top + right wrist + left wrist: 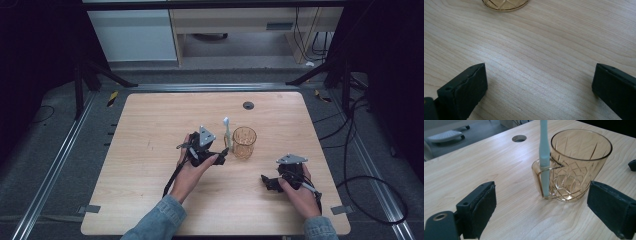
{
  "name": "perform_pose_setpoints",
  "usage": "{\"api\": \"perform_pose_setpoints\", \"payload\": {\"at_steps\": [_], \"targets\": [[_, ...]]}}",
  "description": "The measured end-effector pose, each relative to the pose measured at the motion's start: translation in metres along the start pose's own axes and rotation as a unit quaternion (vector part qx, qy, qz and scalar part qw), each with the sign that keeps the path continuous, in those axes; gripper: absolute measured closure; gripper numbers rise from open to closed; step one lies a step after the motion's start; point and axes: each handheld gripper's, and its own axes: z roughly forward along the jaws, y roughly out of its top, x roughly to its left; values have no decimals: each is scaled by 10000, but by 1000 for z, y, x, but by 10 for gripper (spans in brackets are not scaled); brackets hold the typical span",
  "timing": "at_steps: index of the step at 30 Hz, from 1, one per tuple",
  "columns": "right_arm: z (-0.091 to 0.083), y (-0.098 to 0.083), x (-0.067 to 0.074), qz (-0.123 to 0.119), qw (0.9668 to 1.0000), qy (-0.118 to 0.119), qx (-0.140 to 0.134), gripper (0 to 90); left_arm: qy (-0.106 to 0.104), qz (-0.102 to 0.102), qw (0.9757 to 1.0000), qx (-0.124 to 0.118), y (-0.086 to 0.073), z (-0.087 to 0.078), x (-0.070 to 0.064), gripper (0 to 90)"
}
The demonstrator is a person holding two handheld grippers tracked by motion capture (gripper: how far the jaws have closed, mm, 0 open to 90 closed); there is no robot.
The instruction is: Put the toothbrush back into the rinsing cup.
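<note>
Both claws, left [541,212] and right [539,90], stand wide open holding nothing above the wooden bench [150,150], where the amber glass cup [576,167] stands upright, the pale toothbrush [544,152] upright in its side loop.

Between the wide-apart jaws of the left gripper [541,212] lies bare table [150,130], but straight ahead the amber cup [576,167] blocks the way, with the pale toothbrush [544,157] standing upright in its side holder. Ahead of the right gripper [539,87] the wood is free up to the cup's base. A cable hole [248,105] sits well behind the cup.
</note>
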Motion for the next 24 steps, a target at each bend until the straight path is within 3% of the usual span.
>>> {"api": "perform_pose_setpoints", "payload": {"at_steps": [9, 17, 24], "targets": [[0, 0, 0, 1, 10000, -3, 0, 4, 118, -39, 9999, 113, -15, -24, 19, 63], [0, 0, 0, 3, 10000, -4, 0, 4, 384, -423, 9983, 122, -26, -41, 56, 63], [0, 0, 0, 2, 10000, -3, -1, 4, 741, -702, 9942, 332, -39, -53, 89, 74]]}}
